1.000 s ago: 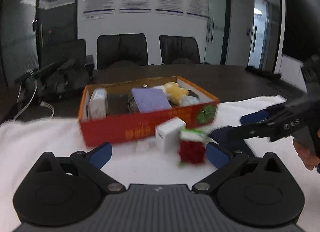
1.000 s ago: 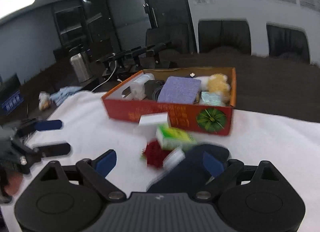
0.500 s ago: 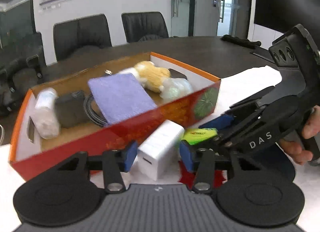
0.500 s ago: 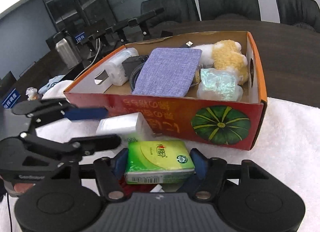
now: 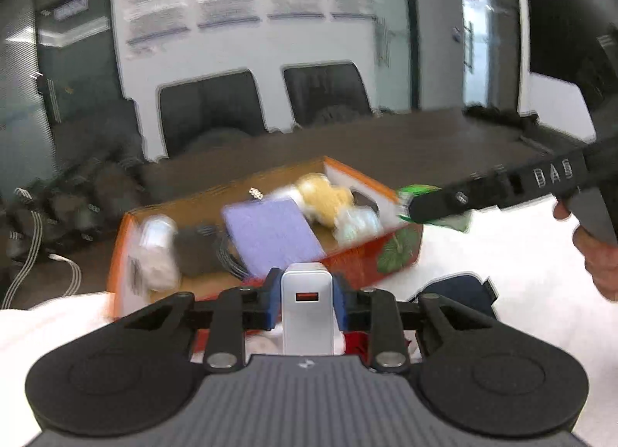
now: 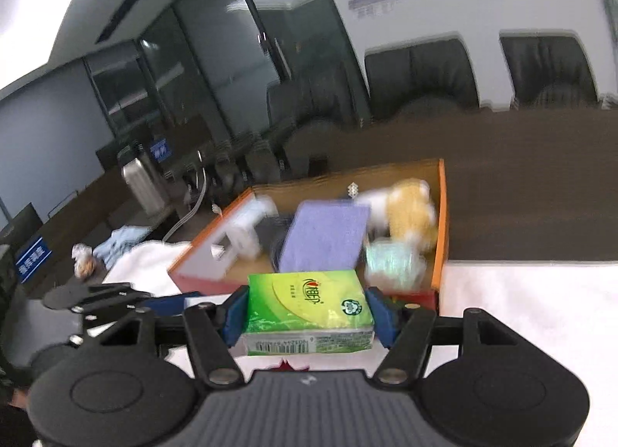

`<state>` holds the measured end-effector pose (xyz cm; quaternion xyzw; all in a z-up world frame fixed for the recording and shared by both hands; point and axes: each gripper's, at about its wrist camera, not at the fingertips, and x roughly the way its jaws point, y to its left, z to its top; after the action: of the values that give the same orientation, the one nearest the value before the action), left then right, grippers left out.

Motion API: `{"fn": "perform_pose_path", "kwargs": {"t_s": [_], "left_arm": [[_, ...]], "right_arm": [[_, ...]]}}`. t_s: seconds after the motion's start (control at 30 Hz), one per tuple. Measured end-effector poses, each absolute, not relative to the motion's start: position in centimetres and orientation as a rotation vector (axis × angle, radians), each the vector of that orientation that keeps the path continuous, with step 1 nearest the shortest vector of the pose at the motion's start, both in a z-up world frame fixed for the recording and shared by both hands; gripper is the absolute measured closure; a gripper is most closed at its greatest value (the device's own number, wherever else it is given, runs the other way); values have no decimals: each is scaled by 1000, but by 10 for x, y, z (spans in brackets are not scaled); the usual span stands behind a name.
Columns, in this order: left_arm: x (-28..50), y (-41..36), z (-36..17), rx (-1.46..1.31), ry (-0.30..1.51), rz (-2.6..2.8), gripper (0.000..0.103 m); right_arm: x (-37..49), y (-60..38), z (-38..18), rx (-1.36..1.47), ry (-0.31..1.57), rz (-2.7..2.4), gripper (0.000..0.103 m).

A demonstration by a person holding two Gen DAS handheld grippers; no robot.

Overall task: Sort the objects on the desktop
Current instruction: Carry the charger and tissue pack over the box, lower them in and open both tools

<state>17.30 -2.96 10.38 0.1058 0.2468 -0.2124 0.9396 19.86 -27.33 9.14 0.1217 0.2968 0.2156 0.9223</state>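
My left gripper (image 5: 307, 292) holds a white charger (image 5: 307, 323) upright between its blue pads, and its jaws are closing on it. My right gripper (image 6: 308, 312) is shut on a green tissue pack (image 6: 305, 292), lifted off the cloth. Both hover at the near wall of the orange box (image 5: 398, 250). In the left wrist view the right gripper (image 5: 436, 207) reaches over the box's right corner. The box holds a purple pad (image 5: 270, 234), a yellow plush toy (image 5: 324, 196), a white item (image 5: 158, 250) and a black cable. The left gripper (image 6: 154, 298) shows blurred at the left.
A red object (image 5: 355, 339) and a dark blue pouch (image 5: 459, 288) lie on the white cloth (image 5: 521, 292) under the grippers. A person's hand (image 5: 598, 258) grips the right handle. A steel flask (image 6: 141, 184), cables and black chairs stand behind the box on the dark table (image 6: 521, 176).
The left jaws have closed on the white charger and lifted it off the cloth. The right gripper has risen with the tissue pack. Both have moved up toward the box.
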Motion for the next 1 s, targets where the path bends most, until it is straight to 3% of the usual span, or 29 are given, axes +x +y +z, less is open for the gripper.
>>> {"fn": "perform_pose_path", "kwargs": {"t_s": [0.23,0.63,0.83,1.0], "left_arm": [[89,18,139,144,444,-381,76],[-20,53,91,52,575,-432,76],[-4,54,129,88,476,-436,76],[65,37,177,162,403,-414,76]], "right_arm": [[116,-257,113,81,534,420,40],[-16,-234,74,8,598,446,40],[-20,-237,97,1,549,427,40],[29,-235,149,-10,427,393,40]]}}
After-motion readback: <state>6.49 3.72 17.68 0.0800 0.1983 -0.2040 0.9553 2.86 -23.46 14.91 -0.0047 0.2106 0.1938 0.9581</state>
